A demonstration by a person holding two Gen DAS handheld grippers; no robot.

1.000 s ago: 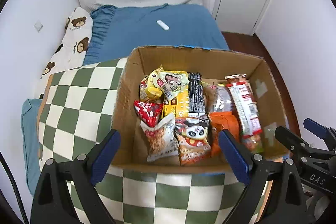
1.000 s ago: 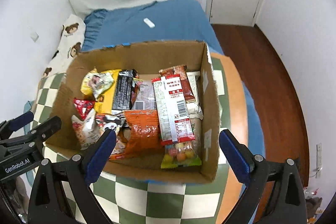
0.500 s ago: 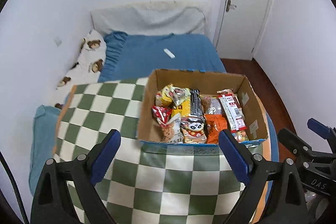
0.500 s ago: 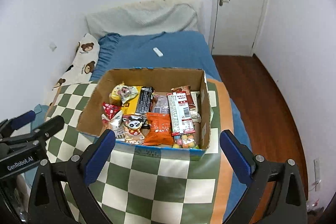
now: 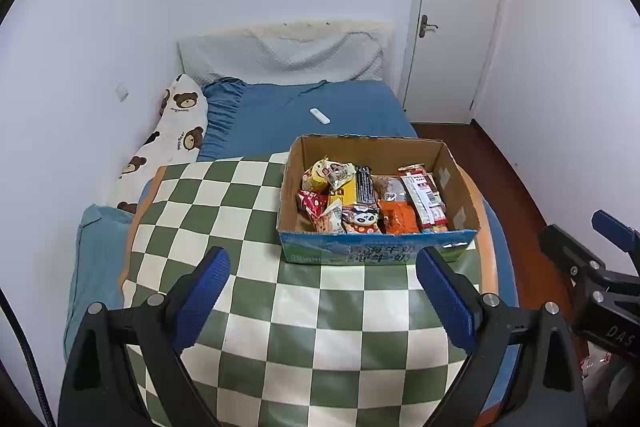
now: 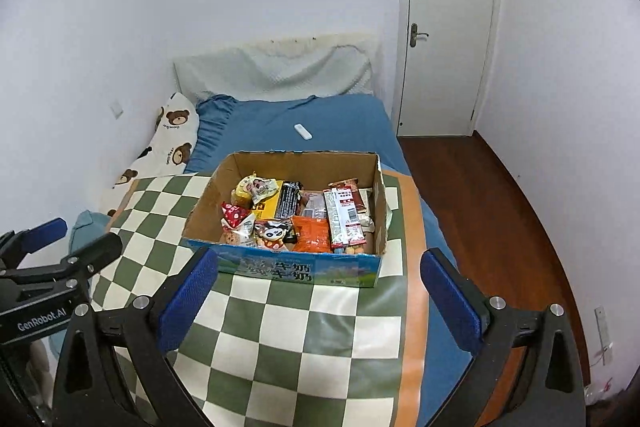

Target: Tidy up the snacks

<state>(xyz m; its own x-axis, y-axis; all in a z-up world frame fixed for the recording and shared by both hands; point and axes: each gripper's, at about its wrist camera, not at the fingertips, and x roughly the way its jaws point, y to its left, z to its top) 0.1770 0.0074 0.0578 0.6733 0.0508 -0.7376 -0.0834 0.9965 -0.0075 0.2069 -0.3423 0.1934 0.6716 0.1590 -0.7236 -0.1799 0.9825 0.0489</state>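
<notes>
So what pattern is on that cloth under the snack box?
A green and white checkerboard with an orange border, clearest in the left wrist view.

Ahead of my grippers the cardboard box sits on the checkered cloth, snack packets packed inside. Behind it a remote lies on the bed; the door stands far right.

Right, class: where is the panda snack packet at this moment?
The panda snack packet lies in the cardboard box near its front wall, between the orange packet and a pale cookie bag.
</notes>
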